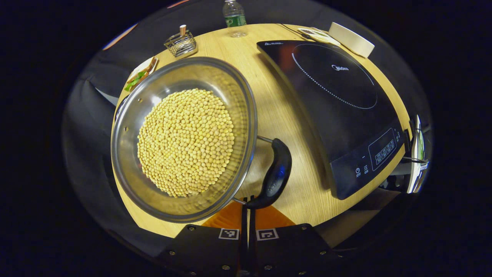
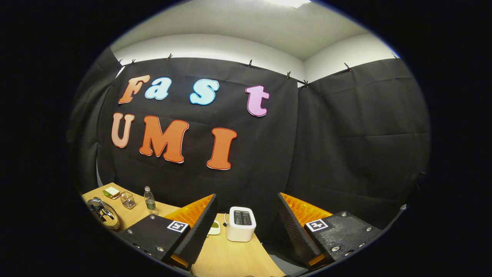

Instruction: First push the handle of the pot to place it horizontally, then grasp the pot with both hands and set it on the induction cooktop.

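Left gripper view, left to right: small plate (image 1: 141, 73) with food at the far left table edge, wire basket (image 1: 181, 43) behind it, water bottle (image 1: 234, 15) at the back. Steel pot (image 1: 183, 139) full of yellow beans (image 1: 186, 142) sits on the wooden table (image 1: 276, 115), left of the induction cooktop (image 1: 334, 111), not on it. Pot's black handle (image 1: 273, 175) is on the side facing the cooktop and runs along the rim, its lower end toward the camera. Left gripper (image 1: 246, 215) points down at the table from the near edge. Fingers (image 1: 243, 219) are closed together with only a thin slit between them, and their tips meet the handle's lower end. Can't tell whether they pinch it or just press against it. Cooktop lies angled, control panel at its near right corner. A white roll (image 1: 351, 38) sits behind it at the far right.

Right gripper view: this gripper (image 2: 246, 215) is raised and aimed roughly level at the booth wall, over the table's right end, well apart from the pot (image 2: 103, 213). Jaws spread wide, nothing between them. Left of its fingers: pot at the table's left edge, then the plate (image 2: 111, 191), basket (image 2: 127, 200) and bottle (image 2: 150, 201). Between the fingers, farther off, a white toaster (image 2: 240, 224) stands on the table (image 2: 226, 257), with a small white item (image 2: 214, 227) just beside it.
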